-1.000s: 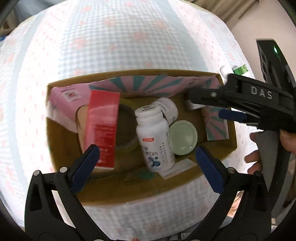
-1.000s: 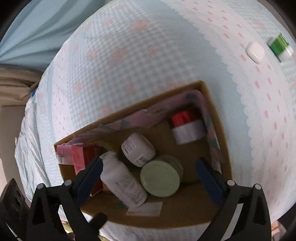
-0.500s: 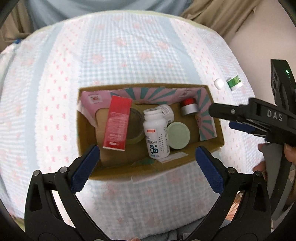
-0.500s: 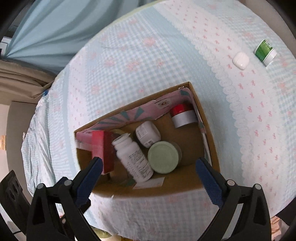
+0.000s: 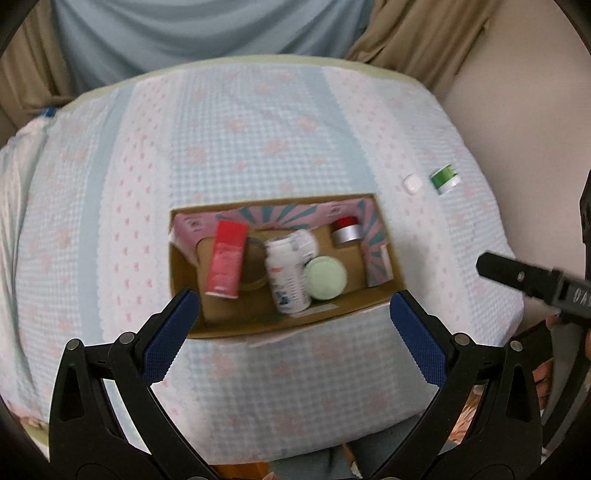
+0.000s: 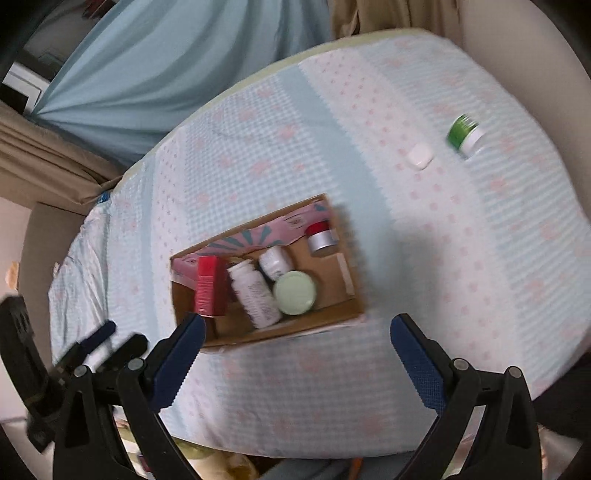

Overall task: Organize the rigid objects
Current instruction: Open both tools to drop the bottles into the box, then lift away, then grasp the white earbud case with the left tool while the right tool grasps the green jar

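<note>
An open cardboard box (image 5: 280, 325) (image 6: 321, 319) sits near the table's front edge. It holds a red carton (image 5: 226, 264) (image 6: 207, 290), a white pill bottle (image 5: 286, 282) (image 6: 255, 295), a smaller white bottle (image 6: 275, 262), a pale green lid jar (image 5: 325, 277) (image 6: 295, 288) and a red-capped silver jar (image 5: 346, 230) (image 6: 322, 236). A white case (image 5: 412, 183) (image 6: 420, 156) and a green jar (image 5: 445, 179) (image 6: 464, 134) lie on the cloth to the right. My left gripper (image 5: 291, 332) and right gripper (image 6: 295, 339) are open, empty, held above and before the box.
The table wears a blue checked cloth (image 5: 258, 129) with pink flowers. Blue and tan curtains (image 5: 184, 33) hang behind it. A beige wall (image 5: 517, 110) stands to the right. The right gripper's body (image 5: 535, 280) shows in the left wrist view.
Both grippers have pulled up and back from the box, which now looks much smaller. More of the table, the white case and the green jar have come into view.
</note>
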